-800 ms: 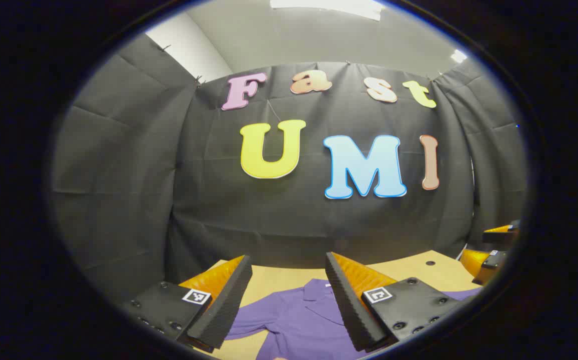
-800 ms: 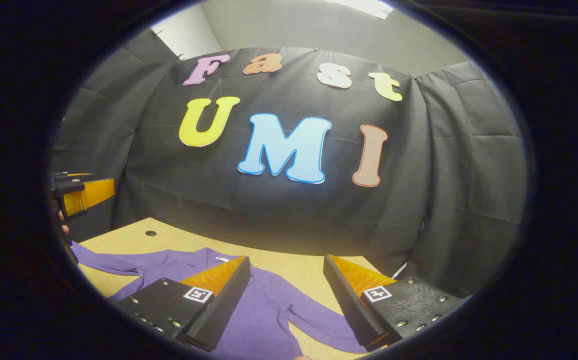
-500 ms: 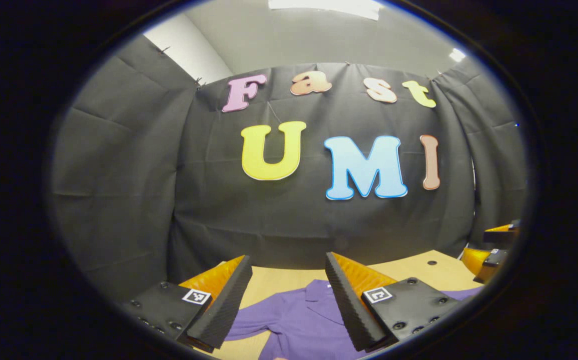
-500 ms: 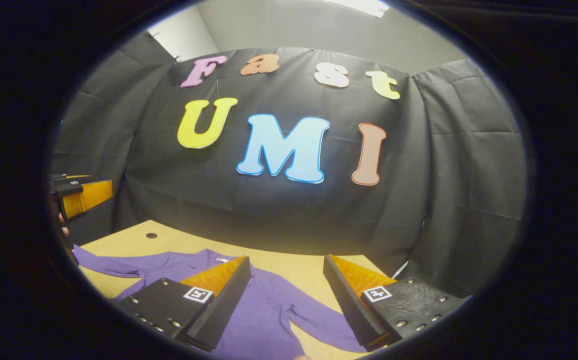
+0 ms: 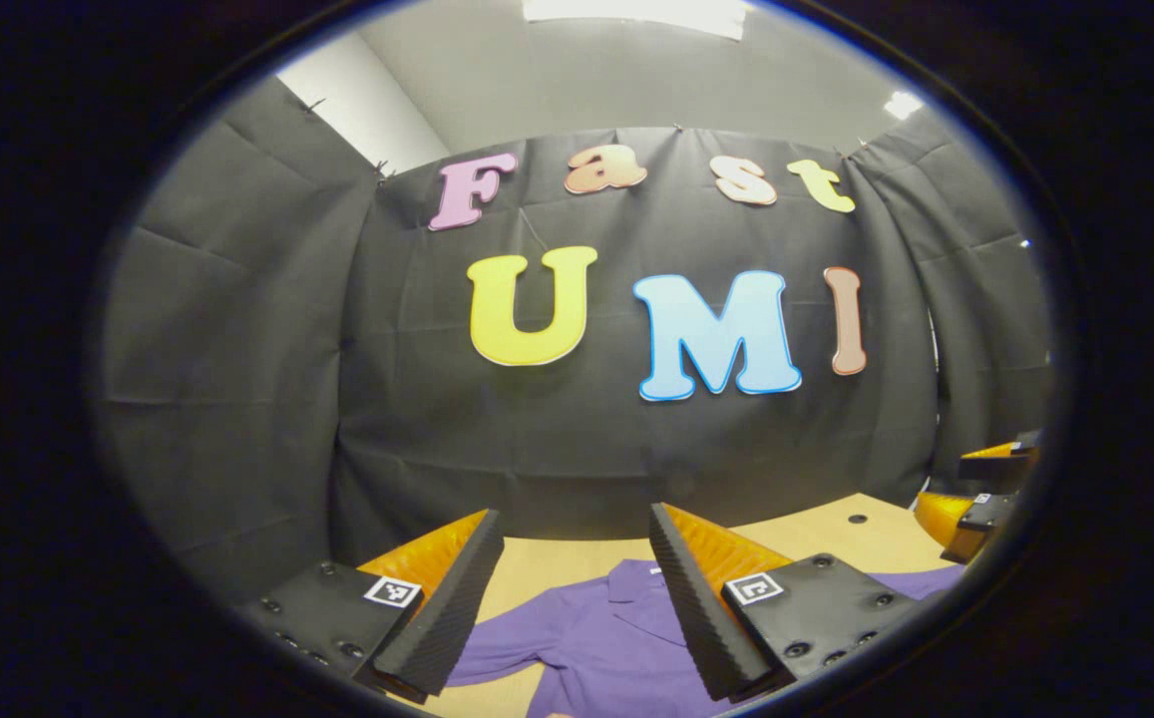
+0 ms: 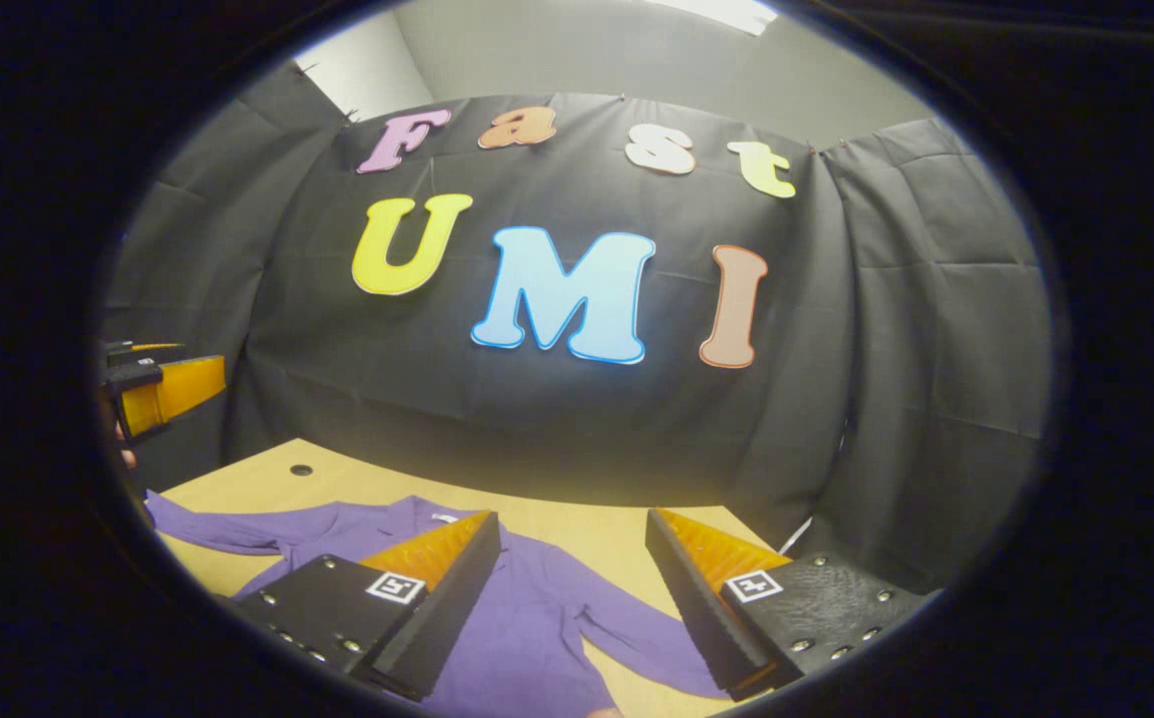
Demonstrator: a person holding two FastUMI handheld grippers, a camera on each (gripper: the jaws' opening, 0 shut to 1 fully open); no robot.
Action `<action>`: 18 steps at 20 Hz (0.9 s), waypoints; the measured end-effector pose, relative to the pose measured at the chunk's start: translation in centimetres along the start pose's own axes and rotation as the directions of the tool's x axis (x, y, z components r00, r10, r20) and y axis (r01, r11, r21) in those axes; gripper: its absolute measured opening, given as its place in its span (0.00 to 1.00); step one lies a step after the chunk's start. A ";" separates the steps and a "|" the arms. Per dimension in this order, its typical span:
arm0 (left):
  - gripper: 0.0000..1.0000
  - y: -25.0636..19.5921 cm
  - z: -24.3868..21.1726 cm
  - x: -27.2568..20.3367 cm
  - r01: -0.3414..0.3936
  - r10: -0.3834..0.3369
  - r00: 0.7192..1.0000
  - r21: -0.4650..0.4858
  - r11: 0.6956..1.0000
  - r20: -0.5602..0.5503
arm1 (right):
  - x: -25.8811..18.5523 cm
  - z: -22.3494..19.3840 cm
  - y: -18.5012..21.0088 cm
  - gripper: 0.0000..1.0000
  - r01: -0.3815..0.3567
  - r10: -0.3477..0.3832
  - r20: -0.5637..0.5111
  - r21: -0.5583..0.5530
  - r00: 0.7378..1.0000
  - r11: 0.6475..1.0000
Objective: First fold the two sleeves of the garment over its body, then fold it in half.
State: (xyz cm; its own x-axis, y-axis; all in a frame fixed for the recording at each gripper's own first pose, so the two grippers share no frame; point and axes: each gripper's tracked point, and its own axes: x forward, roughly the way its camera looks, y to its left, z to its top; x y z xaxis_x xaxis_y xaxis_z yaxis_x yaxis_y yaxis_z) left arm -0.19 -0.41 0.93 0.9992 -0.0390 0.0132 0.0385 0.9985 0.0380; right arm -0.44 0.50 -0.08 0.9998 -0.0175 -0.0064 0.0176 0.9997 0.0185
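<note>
The left gripper is up in the air above the desk. Its two fingers are wide apart and hold nothing. Under it lies a purple shirt, spread flat on the desk with its collar toward the far edge. One sleeve sticks out to the side, toward the left edge of the desk.

In the right gripper view, the shirt lies in the middle of the desk. One sleeve reaches out to the left side and the other sleeve reaches out to the right. Both sleeves are still flat and open, not folded.

The right gripper is also up in the air, with its fingers wide apart and nothing in them.

So the job looks like it is right at the start. The first step is to fold the sleeves in. I think each gripper needs to go down to the end of the sleeve on its own side, pinch the cloth, and carry it over the middle of the shirt.
</note>
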 end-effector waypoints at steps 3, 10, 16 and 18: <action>0.93 -0.1 -0.1 0.0 0.009 -0.009 1.000 -0.005 1.000 0.002 | -0.2 0.1 -0.1 0.94 0.005 -0.005 0.000 -0.010 1.000 1.000; 0.93 -0.6 -0.1 0.6 0.025 -0.025 1.000 -0.004 1.000 0.003 | 0.0 -1.5 -2.3 0.94 0.068 -0.067 -0.050 0.018 0.997 0.998; 0.93 -0.9 -0.8 1.3 0.025 -0.025 1.000 -0.012 1.000 -0.013 | 0.4 -3.9 -7.7 0.96 0.194 -0.192 -0.105 0.016 0.976 0.981; 0.93 -1.1 -0.9 1.7 0.022 -0.022 1.000 -0.017 1.000 -0.019 | 0.3 -5.5 -9.6 0.94 0.241 -0.235 -0.146 0.026 0.961 0.970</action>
State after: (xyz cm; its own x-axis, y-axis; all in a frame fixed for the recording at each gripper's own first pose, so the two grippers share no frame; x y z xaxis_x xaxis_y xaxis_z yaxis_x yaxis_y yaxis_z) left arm 1.51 -1.51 -0.01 0.9981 -0.0606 -0.0068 0.0607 0.9979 0.0209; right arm -0.38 -8.98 -5.71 0.9558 -0.2486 -0.1568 0.2579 0.9653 0.0419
